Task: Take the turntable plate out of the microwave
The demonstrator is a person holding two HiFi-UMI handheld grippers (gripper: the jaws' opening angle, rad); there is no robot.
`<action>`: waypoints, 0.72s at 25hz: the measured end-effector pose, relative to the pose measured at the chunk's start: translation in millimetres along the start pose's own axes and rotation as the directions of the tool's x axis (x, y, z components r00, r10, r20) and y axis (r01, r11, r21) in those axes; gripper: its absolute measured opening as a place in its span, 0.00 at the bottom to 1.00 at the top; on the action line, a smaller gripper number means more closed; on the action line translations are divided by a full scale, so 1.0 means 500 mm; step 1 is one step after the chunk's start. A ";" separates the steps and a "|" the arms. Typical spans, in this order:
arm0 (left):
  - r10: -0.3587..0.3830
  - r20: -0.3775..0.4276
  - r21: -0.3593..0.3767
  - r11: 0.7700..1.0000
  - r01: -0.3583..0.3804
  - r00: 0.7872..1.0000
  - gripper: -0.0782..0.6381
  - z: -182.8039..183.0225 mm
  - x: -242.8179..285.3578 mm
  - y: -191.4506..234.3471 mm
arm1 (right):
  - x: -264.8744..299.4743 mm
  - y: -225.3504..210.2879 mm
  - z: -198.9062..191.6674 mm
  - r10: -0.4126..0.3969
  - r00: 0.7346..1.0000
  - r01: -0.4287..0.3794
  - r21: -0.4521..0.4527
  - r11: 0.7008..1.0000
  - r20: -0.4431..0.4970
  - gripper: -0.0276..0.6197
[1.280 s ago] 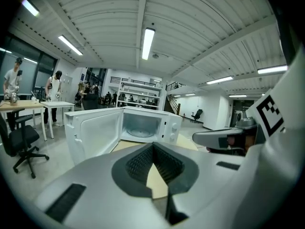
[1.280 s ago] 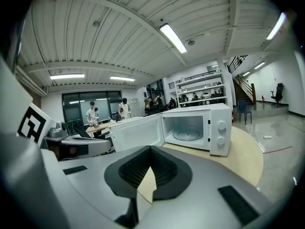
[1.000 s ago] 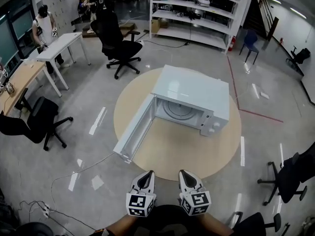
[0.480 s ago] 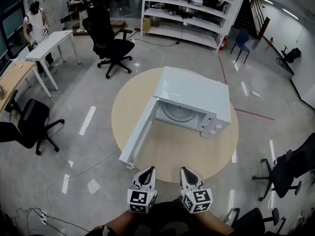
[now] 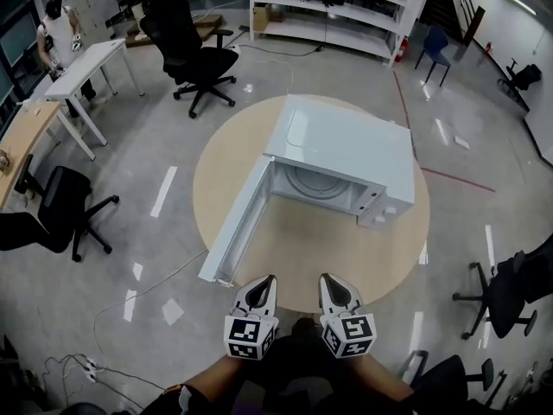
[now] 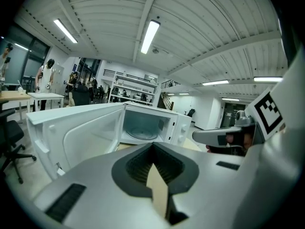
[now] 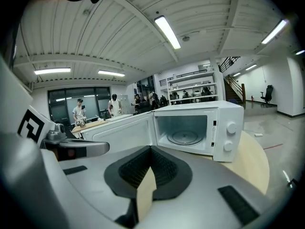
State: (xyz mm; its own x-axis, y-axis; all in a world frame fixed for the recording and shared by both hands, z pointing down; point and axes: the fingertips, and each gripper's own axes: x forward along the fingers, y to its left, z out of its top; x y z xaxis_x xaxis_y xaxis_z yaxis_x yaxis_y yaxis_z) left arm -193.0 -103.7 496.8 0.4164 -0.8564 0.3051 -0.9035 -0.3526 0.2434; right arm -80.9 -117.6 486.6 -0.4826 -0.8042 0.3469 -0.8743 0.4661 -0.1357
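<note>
A white microwave (image 5: pixel 341 150) stands on a round wooden table (image 5: pixel 294 249) with its door (image 5: pixel 238 219) swung wide open to the left. The glass turntable plate (image 5: pixel 311 182) lies flat inside the cavity; it also shows as the plate (image 6: pixel 142 134) in the left gripper view and as the plate (image 7: pixel 187 137) in the right gripper view. My left gripper (image 5: pixel 265 281) and right gripper (image 5: pixel 327 278) hover side by side over the table's near edge, well short of the microwave. Both are shut with nothing in them, as the left gripper (image 6: pixel 153 146) and the right gripper (image 7: pixel 150 149) show in their own views.
Black office chairs (image 5: pixel 194 54) stand around the table, another chair (image 5: pixel 52 214) at left and one chair (image 5: pixel 510 296) at right. Desks (image 5: pixel 82 67) with a person (image 5: pixel 56 28) lie far left, shelving (image 5: pixel 337 7) at the back. A cable (image 5: pixel 147 292) runs over the floor.
Both grippers have come forward together to the table's near edge. The microwave and table now sit closer in the head view. The jaws stayed shut.
</note>
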 end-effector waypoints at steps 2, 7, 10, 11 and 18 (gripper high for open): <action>0.016 0.001 0.003 1.000 -0.016 1.000 0.17 0.015 0.032 -0.002 | 0.022 -0.031 0.015 0.016 1.000 -0.016 0.004 1.000 0.011 0.07; 0.055 -0.010 0.002 0.998 -0.055 0.998 0.17 0.045 0.118 -0.014 | 0.063 -0.115 0.037 0.039 0.999 -0.039 0.023 0.999 0.019 0.07; 0.069 -0.024 0.024 0.997 -0.069 0.997 0.17 0.058 0.169 -0.029 | 0.085 -0.164 0.036 0.050 0.999 -0.051 0.047 0.998 0.015 0.07; 0.073 -0.030 0.026 0.997 -0.072 0.997 0.17 0.060 0.187 -0.034 | 0.092 -0.180 0.036 0.055 0.998 -0.056 0.055 0.997 0.015 0.07; 0.108 -0.055 -0.029 0.994 -0.109 0.993 0.17 0.076 0.284 -0.043 | 0.139 -0.261 0.046 0.091 0.996 -0.092 0.059 0.994 0.018 0.07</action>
State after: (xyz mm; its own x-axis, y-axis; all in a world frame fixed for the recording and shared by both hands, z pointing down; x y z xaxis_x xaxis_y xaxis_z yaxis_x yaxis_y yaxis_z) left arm -118.5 -232.0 500.0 0.3216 -0.8674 0.3796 -0.9404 -0.2459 0.2349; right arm -1.5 -242.9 506.8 -0.5613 -0.7646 0.3167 -0.8276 0.5156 -0.2219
